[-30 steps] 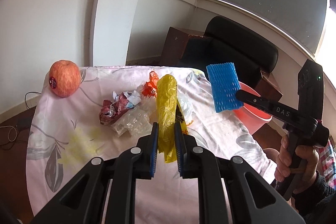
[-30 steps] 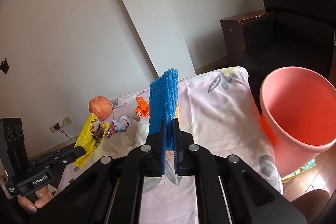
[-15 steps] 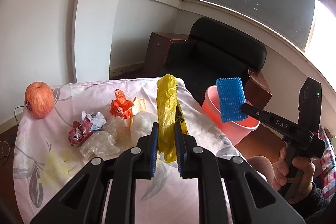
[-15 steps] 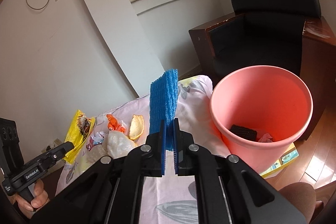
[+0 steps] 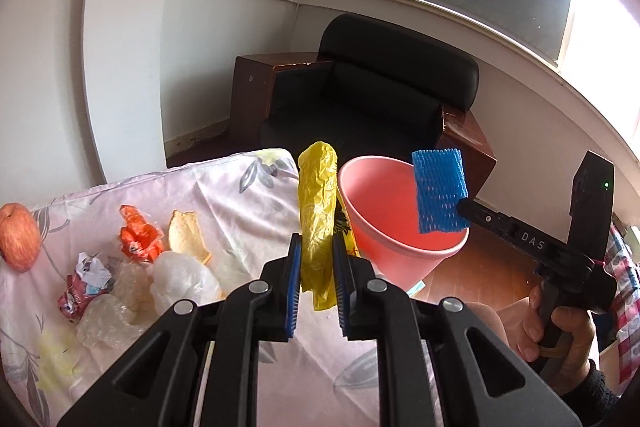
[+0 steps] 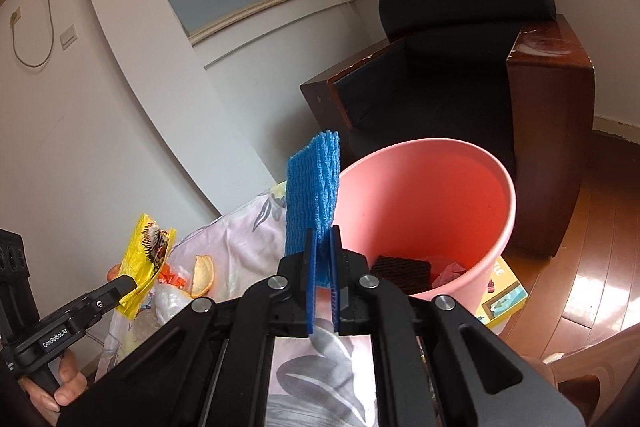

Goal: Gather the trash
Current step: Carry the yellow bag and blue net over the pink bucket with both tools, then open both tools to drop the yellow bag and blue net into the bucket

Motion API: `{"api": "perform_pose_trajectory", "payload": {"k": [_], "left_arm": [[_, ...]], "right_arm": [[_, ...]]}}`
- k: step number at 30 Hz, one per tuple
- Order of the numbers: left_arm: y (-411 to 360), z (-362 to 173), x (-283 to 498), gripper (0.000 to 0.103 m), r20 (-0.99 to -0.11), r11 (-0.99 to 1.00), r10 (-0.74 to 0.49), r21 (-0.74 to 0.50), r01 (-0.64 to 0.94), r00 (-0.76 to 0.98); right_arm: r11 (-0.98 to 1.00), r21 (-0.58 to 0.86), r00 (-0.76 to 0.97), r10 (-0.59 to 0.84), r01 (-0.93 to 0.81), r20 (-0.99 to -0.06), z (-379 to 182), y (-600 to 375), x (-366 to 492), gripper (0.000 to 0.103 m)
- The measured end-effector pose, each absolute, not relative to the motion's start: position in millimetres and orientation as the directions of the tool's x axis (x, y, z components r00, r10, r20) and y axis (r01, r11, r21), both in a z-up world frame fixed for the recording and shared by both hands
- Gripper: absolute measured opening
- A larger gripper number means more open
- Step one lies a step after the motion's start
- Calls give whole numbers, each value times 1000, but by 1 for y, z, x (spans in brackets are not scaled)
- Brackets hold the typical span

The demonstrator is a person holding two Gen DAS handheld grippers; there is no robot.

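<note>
My right gripper point(image 6: 323, 259) has its jaws clenched on the blue foam net point(image 6: 314, 197), standing upright at the near rim of the pink bin point(image 6: 505, 195), which holds dark and pink scraps. My left gripper point(image 5: 316, 263) grips the yellow wrapper point(image 5: 318, 207) by the counter's point(image 5: 240, 195) bin-side edge, farther off.

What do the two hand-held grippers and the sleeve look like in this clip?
Both are black pistol-grip tools with blue pads and silver pivot bolts. The right hand-held gripper reads "DAS" and shows a green light; the left hand-held gripper reads "GenRobot.AI". A dark sleeve covers the right wrist.
</note>
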State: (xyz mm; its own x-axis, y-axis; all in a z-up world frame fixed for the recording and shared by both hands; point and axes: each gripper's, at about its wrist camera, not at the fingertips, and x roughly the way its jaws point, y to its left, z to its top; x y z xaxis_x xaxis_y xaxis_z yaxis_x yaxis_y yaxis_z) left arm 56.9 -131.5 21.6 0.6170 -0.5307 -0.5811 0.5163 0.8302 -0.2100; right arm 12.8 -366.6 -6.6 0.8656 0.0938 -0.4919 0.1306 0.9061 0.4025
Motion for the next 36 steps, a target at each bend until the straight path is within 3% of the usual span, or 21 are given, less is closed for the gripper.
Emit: {"api": "perform_pose_trajectory", "payload": {"k": [18,36], "left_arm": [[-258,-10,109,14,-656,789,-532,-154,594,536],[-295,-38,144,19,-701,800,-497,-143,583,511]], "right_arm": [[882,399,853,-9,253,-521,-31,-430,32,6],[881,378,822,-21,284,-569,-49,-437,53,6]]}}
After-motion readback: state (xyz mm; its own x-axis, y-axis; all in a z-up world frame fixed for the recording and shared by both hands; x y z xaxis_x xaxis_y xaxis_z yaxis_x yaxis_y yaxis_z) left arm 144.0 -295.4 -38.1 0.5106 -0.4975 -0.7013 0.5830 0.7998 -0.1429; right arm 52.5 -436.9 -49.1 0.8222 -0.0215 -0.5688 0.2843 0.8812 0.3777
